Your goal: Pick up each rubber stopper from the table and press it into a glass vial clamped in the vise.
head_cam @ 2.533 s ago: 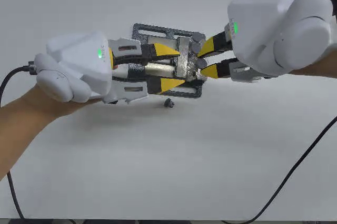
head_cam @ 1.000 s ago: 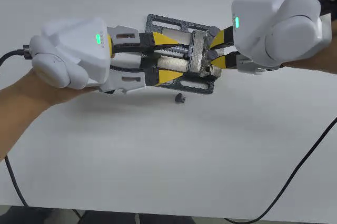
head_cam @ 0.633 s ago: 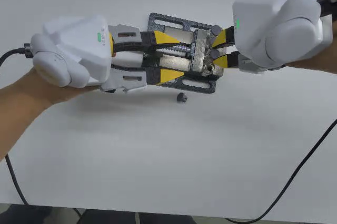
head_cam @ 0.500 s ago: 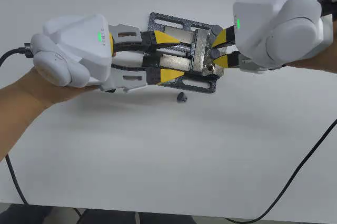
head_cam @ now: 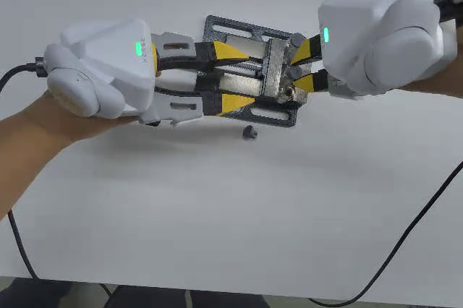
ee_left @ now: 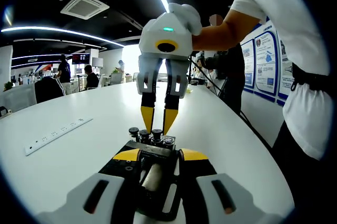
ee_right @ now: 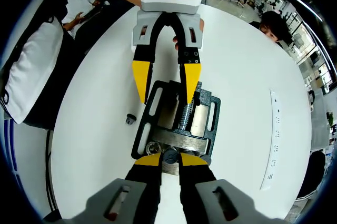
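Two claws meet at the dark metal vise [ee_right: 179,139] on the white bench [head_cam: 217,214]. The left claw [head_cam: 252,75] is released and straddles the vise body. The right claw [ee_right: 169,162] is clenched on a grey rubber stopper [ee_right: 169,155] at the vise jaw, just beside an unstoppered glass vial [ee_right: 152,146]. One loose grey stopper [head_cam: 249,132] lies near the vise's near edge, with bare bench beyond. The right gripper view shows a white power strip [ee_right: 274,140] well apart.

Bright, sharp; fisheye-warped edges

One vise [head_cam: 277,80] — one loose stopper [head_cam: 249,132]

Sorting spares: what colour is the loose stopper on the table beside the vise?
The loose stopper is dark grey, shown best in the head view.
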Action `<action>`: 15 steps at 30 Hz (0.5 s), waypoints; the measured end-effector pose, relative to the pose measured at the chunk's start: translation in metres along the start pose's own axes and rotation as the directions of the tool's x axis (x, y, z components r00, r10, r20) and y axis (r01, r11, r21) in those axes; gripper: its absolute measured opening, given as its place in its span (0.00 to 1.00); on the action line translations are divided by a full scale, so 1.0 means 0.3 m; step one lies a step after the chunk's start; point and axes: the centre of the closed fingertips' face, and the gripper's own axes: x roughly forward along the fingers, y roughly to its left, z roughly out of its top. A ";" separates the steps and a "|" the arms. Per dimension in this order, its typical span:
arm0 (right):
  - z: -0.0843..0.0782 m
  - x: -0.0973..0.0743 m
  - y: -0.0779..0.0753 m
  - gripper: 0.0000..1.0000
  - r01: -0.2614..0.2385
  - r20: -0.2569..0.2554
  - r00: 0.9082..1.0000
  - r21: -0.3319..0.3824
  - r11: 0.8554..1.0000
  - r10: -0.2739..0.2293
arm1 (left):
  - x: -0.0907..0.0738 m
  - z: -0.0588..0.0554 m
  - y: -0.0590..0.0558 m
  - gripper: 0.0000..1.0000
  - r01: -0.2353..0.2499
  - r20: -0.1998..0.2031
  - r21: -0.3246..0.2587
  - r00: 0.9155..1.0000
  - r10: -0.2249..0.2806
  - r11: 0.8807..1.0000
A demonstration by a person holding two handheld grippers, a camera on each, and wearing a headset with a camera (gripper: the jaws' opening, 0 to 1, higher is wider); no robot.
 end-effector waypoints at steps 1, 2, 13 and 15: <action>0.000 0.000 0.000 0.12 -0.001 -0.001 1.000 -0.003 1.000 0.001 | 0.000 0.000 -0.001 0.25 0.001 0.000 0.000 1.000 -0.001 1.000; 0.000 0.001 0.001 0.12 -0.002 -0.002 1.000 -0.003 1.000 0.002 | 0.001 0.000 -0.001 0.25 0.001 0.001 -0.001 1.000 -0.001 1.000; 0.001 0.003 0.002 0.12 -0.016 -0.013 1.000 -0.010 1.000 0.015 | 0.000 -0.001 -0.003 0.25 0.001 -0.001 0.002 1.000 -0.001 1.000; 0.001 0.003 0.003 0.12 -0.015 -0.014 1.000 -0.014 1.000 0.014 | 0.000 -0.002 -0.002 0.25 0.001 -0.002 0.003 1.000 -0.001 1.000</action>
